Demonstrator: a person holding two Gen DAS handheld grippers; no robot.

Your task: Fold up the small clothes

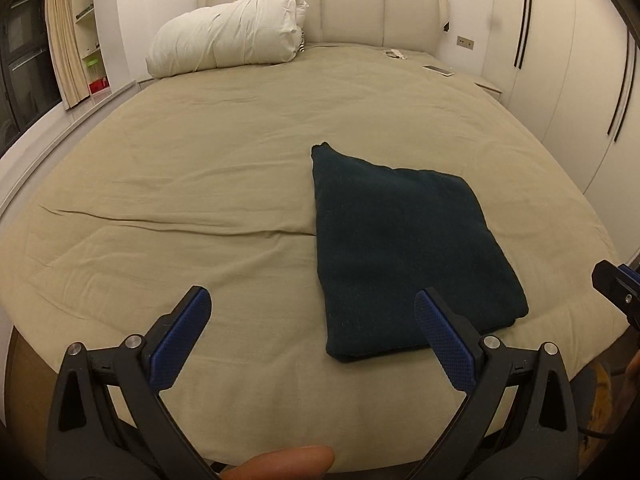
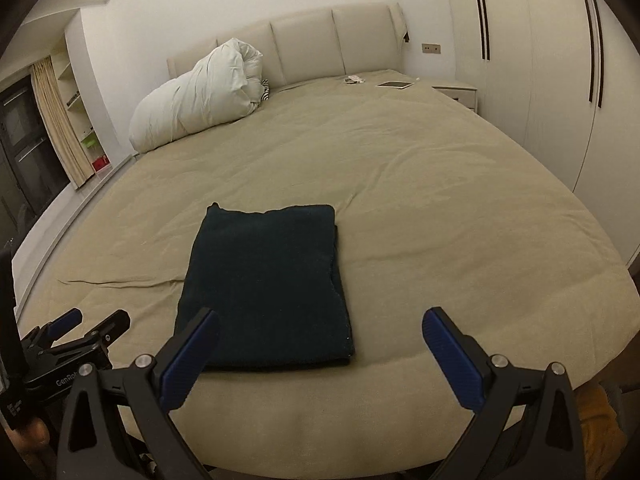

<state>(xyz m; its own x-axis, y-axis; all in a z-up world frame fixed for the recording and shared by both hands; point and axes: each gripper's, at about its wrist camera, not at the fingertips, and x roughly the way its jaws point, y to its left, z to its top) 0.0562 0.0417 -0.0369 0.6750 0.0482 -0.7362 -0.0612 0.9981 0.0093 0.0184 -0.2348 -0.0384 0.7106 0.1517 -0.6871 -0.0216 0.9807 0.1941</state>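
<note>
A dark green garment lies folded into a flat rectangle on the beige bed, near its front edge. In the left wrist view my left gripper is open and held above the bed's front edge, its right finger overlapping the garment's near corner, nothing between the pads. In the right wrist view the same garment sits just ahead and left of centre. My right gripper is open and empty above the front edge, its left finger over the garment's near left corner. The left gripper shows at the lower left.
A rolled white duvet rests against the padded headboard. A phone or tablet and a small item lie at the far right of the bed. White wardrobes line the right side; shelves and a curtain stand at left.
</note>
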